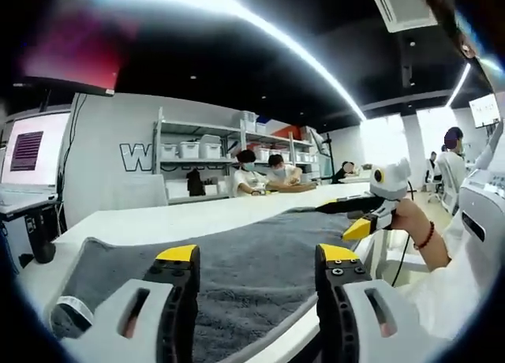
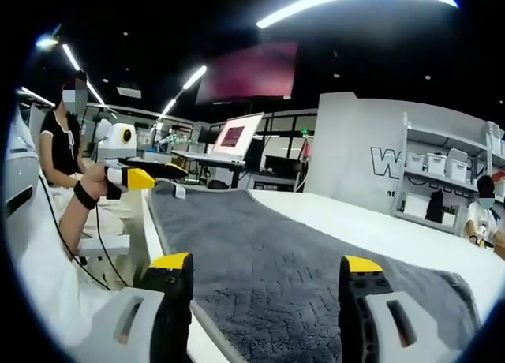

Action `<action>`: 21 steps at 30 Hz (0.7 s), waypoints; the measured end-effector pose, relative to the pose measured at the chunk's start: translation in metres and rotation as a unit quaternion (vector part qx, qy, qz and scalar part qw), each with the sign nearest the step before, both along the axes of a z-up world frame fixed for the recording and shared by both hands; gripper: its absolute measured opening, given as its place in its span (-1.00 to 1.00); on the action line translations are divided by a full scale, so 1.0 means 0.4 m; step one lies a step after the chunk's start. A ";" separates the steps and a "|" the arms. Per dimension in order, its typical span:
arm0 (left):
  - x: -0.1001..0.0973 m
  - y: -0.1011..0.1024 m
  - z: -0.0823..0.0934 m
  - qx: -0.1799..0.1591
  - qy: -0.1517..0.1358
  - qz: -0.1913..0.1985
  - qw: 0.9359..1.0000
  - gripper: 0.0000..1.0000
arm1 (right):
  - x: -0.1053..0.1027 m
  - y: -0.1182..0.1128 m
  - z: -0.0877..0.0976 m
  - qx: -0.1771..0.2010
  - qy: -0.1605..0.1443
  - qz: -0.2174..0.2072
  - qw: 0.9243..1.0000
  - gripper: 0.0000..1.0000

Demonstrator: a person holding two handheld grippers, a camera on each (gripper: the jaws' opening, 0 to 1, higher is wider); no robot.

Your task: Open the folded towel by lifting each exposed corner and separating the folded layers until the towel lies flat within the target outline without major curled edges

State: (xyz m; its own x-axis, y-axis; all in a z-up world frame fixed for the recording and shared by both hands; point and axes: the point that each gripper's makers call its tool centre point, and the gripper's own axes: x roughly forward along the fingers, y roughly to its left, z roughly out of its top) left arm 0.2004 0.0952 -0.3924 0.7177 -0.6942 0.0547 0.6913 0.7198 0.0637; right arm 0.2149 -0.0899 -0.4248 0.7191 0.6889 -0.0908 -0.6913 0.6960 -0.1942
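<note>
My left gripper (image 1: 257, 260) sits low at the near edge of the table, jaws spread wide with nothing between the yellow tips, and through that gap I'm looking straight across the grey towel (image 1: 237, 260). The towel is spread out on the white table (image 1: 181, 219), running from the near edge away to the right; a small white label (image 1: 71, 308) sticks out at its near left corner. Over on the right of this view my right gripper (image 1: 359, 217) comes in, held in my hand (image 1: 406, 217) with a beaded bracelet (image 1: 426, 237) at the wrist; its yellow tip sits at the towel's far edge, but whether it is pinching the cloth I cannot tell from here. In the right gripper view that gripper's own jaws (image 2: 268, 264) rise wide apart, nothing clamped between them, the towel (image 2: 292, 260) stretching flat beneath and beyond. At the left of that view my left gripper (image 2: 154, 174) reaches in at the towel's far corner, next to the white label (image 2: 180, 191), gripped by my hand (image 2: 93, 185). Two people (image 1: 264, 174) sit at the far end of the table before shelving (image 1: 205, 150) loaded with white bins, and a monitor (image 2: 235, 136) stands on a desk beyond.
</note>
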 end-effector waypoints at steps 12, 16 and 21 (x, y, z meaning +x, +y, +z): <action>-0.002 -0.005 -0.003 -0.001 0.001 -0.003 1.000 0.15 | 0.000 0.003 -0.008 -0.007 0.002 0.001 1.000 0.49; -0.002 -0.009 -0.005 0.001 0.002 -0.005 1.000 0.15 | 0.000 0.006 -0.012 -0.008 0.005 0.003 1.000 0.49; -0.004 -0.009 -0.003 -0.001 0.000 -0.006 1.000 0.15 | -0.003 0.010 -0.010 -0.009 0.003 0.005 1.000 0.49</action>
State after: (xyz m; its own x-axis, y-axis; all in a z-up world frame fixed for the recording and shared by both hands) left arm 0.1986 0.0915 -0.3936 0.7099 -0.7021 0.0556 0.6993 0.7121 0.0624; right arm 0.2139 -0.0857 -0.4286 0.7108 0.6950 -0.1079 -0.7002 0.6849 -0.2014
